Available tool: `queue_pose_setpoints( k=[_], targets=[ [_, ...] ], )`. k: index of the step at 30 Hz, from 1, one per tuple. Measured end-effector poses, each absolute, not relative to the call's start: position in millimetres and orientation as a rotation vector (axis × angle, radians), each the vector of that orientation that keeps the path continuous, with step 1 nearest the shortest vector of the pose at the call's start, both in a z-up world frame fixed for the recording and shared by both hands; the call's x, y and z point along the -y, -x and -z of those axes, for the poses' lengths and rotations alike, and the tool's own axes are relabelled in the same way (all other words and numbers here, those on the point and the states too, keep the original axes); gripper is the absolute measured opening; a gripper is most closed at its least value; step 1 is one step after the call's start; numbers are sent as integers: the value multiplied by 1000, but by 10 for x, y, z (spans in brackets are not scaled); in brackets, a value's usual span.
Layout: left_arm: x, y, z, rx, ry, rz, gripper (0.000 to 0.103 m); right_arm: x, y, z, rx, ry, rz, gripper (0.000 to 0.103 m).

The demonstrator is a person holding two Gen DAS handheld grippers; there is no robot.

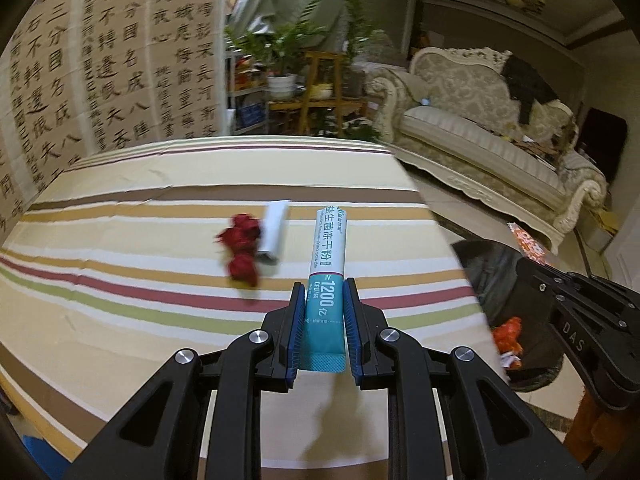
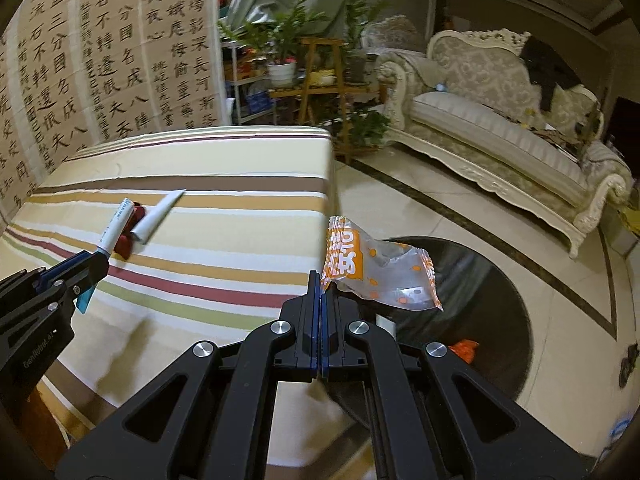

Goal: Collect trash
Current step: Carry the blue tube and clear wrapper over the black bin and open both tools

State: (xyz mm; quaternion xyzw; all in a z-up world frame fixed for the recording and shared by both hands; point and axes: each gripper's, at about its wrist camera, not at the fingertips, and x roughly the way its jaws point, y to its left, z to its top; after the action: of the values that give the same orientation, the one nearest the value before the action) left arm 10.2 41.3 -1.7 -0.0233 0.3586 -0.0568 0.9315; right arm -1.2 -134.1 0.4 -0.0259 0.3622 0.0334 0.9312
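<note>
My left gripper (image 1: pixel 323 286) is shut on a teal and white sachet (image 1: pixel 329 248) that sticks forward above the striped table (image 1: pixel 120 280). The same sachet (image 2: pixel 116 224) and left gripper (image 2: pixel 96 264) show at the left of the right wrist view. My right gripper (image 2: pixel 320 276) is shut on the edge of an orange and clear snack wrapper (image 2: pixel 372 268), held over the black-lined trash bin (image 2: pixel 480 300) beside the table's edge. Crumpled red wrappers (image 1: pixel 242 248) and a white paper tube (image 1: pixel 274 228) lie on the table. The bin (image 1: pixel 492 272) holds orange scraps (image 1: pixel 508 334).
A cream sofa (image 2: pixel 500 128) stands across the tiled floor (image 2: pixel 400 200). Potted plants on wooden shelves (image 1: pixel 316 80) are behind the table. Calligraphy sheets (image 1: pixel 100 60) cover the wall at the left.
</note>
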Motion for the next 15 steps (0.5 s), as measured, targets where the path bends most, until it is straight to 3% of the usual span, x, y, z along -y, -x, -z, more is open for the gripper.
queue_pose_setpoints(
  k=[15],
  targets=[
    [546, -184, 78, -728, -68, 249, 20, 2156, 96, 125, -741, -38, 55, 1]
  ],
)
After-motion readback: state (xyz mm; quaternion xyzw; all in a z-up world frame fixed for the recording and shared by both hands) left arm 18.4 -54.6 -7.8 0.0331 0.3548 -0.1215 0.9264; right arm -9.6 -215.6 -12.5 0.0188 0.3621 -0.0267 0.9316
